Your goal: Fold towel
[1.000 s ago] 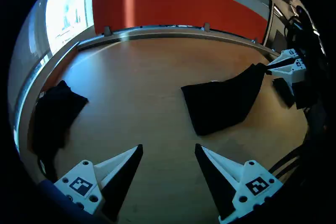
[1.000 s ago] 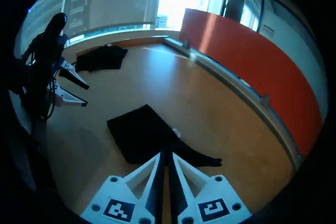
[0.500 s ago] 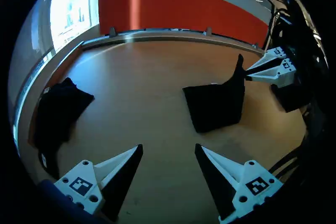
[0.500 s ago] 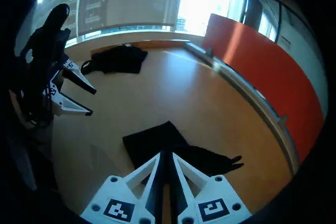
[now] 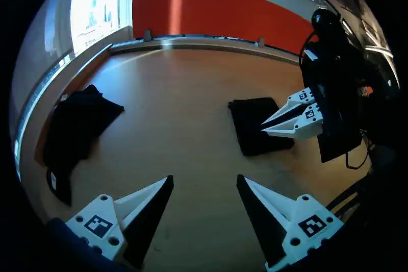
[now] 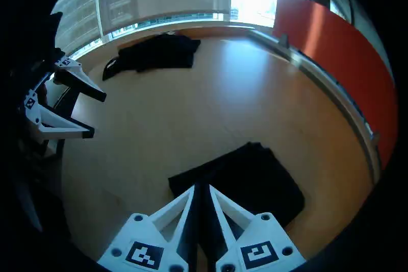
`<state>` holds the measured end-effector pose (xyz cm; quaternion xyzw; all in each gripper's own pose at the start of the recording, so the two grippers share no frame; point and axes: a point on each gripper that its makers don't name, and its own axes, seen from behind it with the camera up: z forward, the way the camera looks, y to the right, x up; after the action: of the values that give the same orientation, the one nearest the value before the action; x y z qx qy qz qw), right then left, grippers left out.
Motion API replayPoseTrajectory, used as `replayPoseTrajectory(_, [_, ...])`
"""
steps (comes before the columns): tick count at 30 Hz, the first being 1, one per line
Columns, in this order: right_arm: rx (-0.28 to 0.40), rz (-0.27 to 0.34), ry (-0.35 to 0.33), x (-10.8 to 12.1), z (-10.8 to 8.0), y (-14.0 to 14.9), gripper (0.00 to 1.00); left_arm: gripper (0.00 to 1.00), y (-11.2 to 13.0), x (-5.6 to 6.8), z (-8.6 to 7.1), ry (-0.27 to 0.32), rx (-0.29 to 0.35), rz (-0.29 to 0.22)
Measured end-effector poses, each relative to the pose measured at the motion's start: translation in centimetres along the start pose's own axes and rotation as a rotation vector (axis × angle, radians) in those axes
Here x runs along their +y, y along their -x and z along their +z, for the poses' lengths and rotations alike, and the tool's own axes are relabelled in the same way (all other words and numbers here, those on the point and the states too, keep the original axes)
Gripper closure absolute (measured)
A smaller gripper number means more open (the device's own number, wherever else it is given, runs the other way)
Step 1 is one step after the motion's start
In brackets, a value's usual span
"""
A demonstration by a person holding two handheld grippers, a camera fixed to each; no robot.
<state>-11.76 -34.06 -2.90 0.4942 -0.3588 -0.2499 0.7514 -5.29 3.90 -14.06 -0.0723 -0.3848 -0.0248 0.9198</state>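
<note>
A black towel (image 5: 255, 121) lies folded in a compact rectangle on the wooden table (image 5: 178, 93), right of centre in the left gripper view. My right gripper (image 6: 200, 189) is shut on the towel's (image 6: 260, 177) near edge, with dark cloth pinched between its fingers; the same gripper (image 5: 265, 127) reaches in low over the towel, held by a person's dark sleeve. Near the table's front, my left gripper (image 5: 204, 182) is open with nothing between its fingers. It also appears at the left (image 6: 99, 115), well apart from the towel.
A heap of black cloth (image 5: 76, 126) lies at the table's left edge and also appears at the far side (image 6: 158, 51). A raised rim and an orange panel (image 5: 224, 11) bound the table's far side. Bare wood lies between heap and towel.
The right gripper has carried the lifted towel end over and down, so the towel now lies folded smaller. The left gripper has stayed open and only turned slightly.
</note>
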Motion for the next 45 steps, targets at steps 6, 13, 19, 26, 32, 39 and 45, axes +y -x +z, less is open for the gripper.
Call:
replayPoseTrajectory(6, [-0.011,0.019,-0.003,0.1,0.1,0.5,0.78,0.08,-0.2,-0.1,0.1,0.003,0.002,-0.02])
replayPoseTrajectory(13, [0.0,0.011,0.029,0.8,-0.8,0.3,0.32,0.08,-0.4,-0.2,0.4,0.005,0.001,-0.013])
replayPoseTrajectory(19, [0.009,0.023,0.041,1.2,-1.5,0.4,0.32,0.08,-0.4,-0.1,0.5,0.008,0.001,-0.01])
replayPoseTrajectory(26, [0.002,0.038,0.059,1.4,-2.5,1.8,0.32,0.08,-0.5,0.0,0.5,0.007,0.002,-0.011])
replayPoseTrajectory(32, [-0.015,0.067,0.082,1.7,-3.7,4.0,0.32,0.08,-0.5,0.0,0.6,0.006,0.001,-0.007])
replayPoseTrajectory(39, [-0.032,0.103,0.109,2.1,-5.1,6.4,0.32,0.08,-0.7,0.3,0.7,0.01,0.005,-0.003])
replayPoseTrajectory(45, [-0.039,0.123,0.123,2.2,-5.5,7.5,0.32,0.08,-0.7,0.6,0.8,0.014,0.005,0.003])
